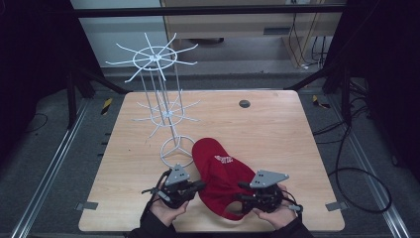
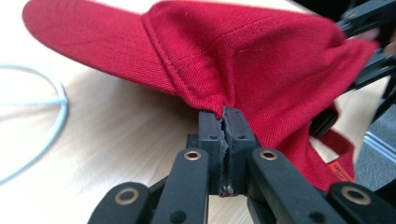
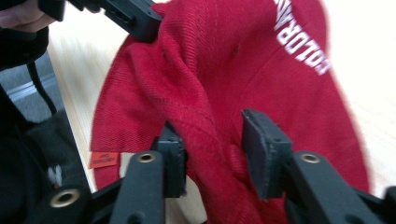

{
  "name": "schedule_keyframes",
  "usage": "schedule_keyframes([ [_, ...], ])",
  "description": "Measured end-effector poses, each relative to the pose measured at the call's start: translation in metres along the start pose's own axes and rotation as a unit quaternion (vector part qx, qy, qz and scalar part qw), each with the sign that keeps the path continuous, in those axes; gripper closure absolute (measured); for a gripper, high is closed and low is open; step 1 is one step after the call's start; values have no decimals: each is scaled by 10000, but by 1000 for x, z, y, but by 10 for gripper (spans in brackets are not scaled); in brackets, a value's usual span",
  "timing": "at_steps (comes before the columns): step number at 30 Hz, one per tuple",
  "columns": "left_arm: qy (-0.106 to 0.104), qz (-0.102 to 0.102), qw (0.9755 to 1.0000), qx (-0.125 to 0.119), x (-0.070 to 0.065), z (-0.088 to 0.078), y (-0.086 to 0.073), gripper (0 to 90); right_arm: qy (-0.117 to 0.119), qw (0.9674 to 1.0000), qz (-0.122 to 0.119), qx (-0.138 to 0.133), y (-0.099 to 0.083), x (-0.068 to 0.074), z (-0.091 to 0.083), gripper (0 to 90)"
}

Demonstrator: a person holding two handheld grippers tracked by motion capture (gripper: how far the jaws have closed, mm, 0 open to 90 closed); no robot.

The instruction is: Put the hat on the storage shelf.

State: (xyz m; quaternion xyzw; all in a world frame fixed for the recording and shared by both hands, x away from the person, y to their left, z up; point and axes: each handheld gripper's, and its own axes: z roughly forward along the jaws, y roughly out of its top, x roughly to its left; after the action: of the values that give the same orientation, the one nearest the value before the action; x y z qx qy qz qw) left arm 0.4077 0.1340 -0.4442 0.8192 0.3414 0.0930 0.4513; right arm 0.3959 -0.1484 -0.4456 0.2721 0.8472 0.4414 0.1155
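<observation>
A red cap [image 1: 218, 168] with white lettering lies on the wooden table [image 1: 277, 134] near its front edge. My left gripper [image 1: 200, 186] is at the cap's left side, and in the left gripper view it [image 2: 224, 114] is shut on a pinched fold of the cap's [image 2: 261, 60] lower edge, just behind the brim. My right gripper [image 1: 242, 195] is at the cap's right rear. In the right gripper view its jaws [image 3: 210, 135] stand apart, with a bunched ridge of the cap's [image 3: 233, 60] cloth between them. The right pad does not touch the cloth.
A tall white wire rack [image 1: 168, 114] with two tiers of spokes stands just behind the cap, and its base ring [image 1: 177, 151] almost touches the brim. A dark round grommet [image 1: 244, 103] sits in the tabletop at the back. Cables [image 1: 346, 173] trail on the floor to the right.
</observation>
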Motion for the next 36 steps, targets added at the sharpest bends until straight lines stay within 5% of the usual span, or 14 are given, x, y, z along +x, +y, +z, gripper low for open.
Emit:
schedule_keyframes([
  [4, 132, -136, 9994, 285, 10, 20, -10, 875, 3, 9998, -39, 205, -3, 3, 8, 652],
  [9, 277, -203, 9983, 464, 18, 37, -15, 873, 41, 9999, 61, 118, -5, 1, 11, 587],
  [19, 458, -221, 9975, 484, 26, 50, -12, 858, 46, 9962, 514, -700, -1, -16, -22, 490],
  [20, 458, -221, 9975, 484, 26, 50, -12, 847, 46, 9962, 514, -700, -1, -16, -22, 490],
  [23, 554, -201, 9973, 448, 27, 47, -11, 755, -425, 9943, 556, -802, -1, -29, -34, 481],
  [28, 527, -129, 9980, 312, 25, 34, -11, 620, -1037, 9899, 809, -524, -13, -51, -27, 473],
  [36, 464, -131, 9986, -212, 18, 9, 1, 563, -1027, 9886, 1052, -337, -14, -64, -12, 508],
])
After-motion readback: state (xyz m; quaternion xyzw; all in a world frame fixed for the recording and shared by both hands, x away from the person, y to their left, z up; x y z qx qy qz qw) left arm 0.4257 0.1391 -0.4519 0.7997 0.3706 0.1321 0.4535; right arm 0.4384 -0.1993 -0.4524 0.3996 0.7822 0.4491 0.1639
